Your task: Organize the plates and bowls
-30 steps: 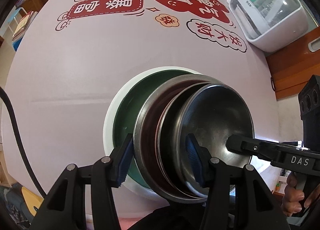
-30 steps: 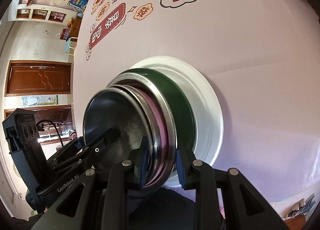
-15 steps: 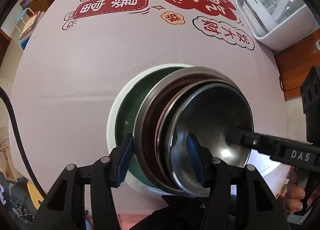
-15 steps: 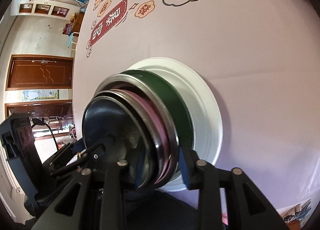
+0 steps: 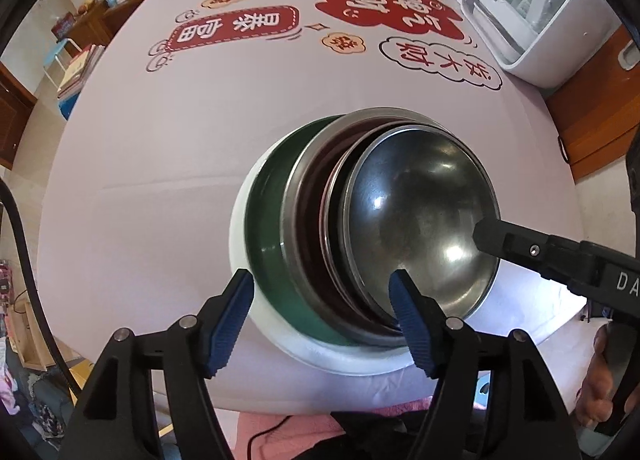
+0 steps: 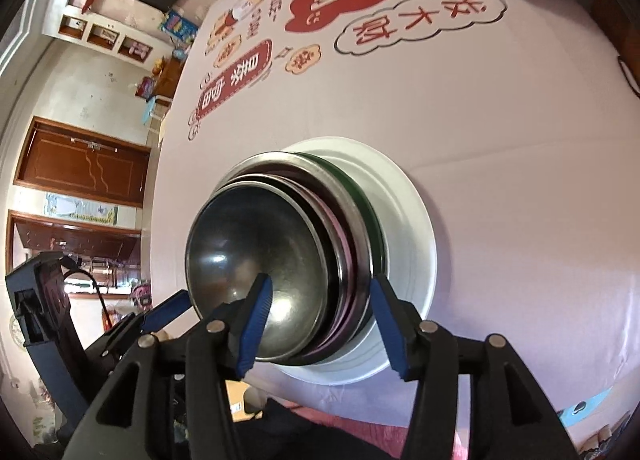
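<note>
1. We take the white plate [image 5: 280, 344] as landmark; it sits on the pink printed tablecloth [image 5: 168, 180] near the table's close edge.
2. Stacked on the white plate: a green plate [image 5: 268, 244], a steel-rimmed dish [image 5: 298, 196] with a dark red inside, and on top a steel bowl [image 5: 420, 220]. The upper pieces sit shifted toward the plate's right side in the left camera, not centred.
3. Left gripper [image 5: 324, 320]: its jaws have just been opening and now stand wide, straddling the near left rim of the stack. Pads look clear of it, nothing held.
4. Right gripper [image 6: 320, 320]: jaws have just been opening too, about half wide. One pad is over the bowl's inside, the other outside the dish rims, with a gap showing, so no grip.
5. We judge the step as letting go after setting the stack down.
6. To do it well: open fully before lifting, then pull both tools straight up and back so a pad does not hook a rim.
7. Risk: the off-centre bowl could slide or tip if nudged.
8. The white appliance [image 5: 536, 16] stands well apart at the far right.
</note>
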A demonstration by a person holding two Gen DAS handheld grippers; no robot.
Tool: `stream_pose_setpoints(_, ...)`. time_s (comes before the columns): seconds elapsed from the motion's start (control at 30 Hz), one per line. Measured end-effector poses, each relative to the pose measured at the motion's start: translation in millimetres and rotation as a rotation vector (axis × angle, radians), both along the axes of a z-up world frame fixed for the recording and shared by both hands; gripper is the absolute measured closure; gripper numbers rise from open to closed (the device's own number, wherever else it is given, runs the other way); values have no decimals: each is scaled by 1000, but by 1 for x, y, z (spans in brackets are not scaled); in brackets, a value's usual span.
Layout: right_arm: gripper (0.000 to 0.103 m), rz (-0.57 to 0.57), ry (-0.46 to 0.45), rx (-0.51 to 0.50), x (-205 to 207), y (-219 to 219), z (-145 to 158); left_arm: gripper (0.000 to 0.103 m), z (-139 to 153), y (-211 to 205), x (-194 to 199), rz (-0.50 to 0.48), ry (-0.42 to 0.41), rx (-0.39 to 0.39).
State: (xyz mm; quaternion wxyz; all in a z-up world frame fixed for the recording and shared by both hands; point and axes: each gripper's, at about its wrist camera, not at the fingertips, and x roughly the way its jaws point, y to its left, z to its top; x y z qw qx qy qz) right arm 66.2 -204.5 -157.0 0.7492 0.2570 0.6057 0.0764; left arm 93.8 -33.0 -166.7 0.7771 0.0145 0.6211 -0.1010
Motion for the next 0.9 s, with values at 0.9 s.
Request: stream_pose_setpoints(0.9, 26, -166, -396, -328, -112, 97, 109, 14, 106, 91, -64, -112, -392, -12)
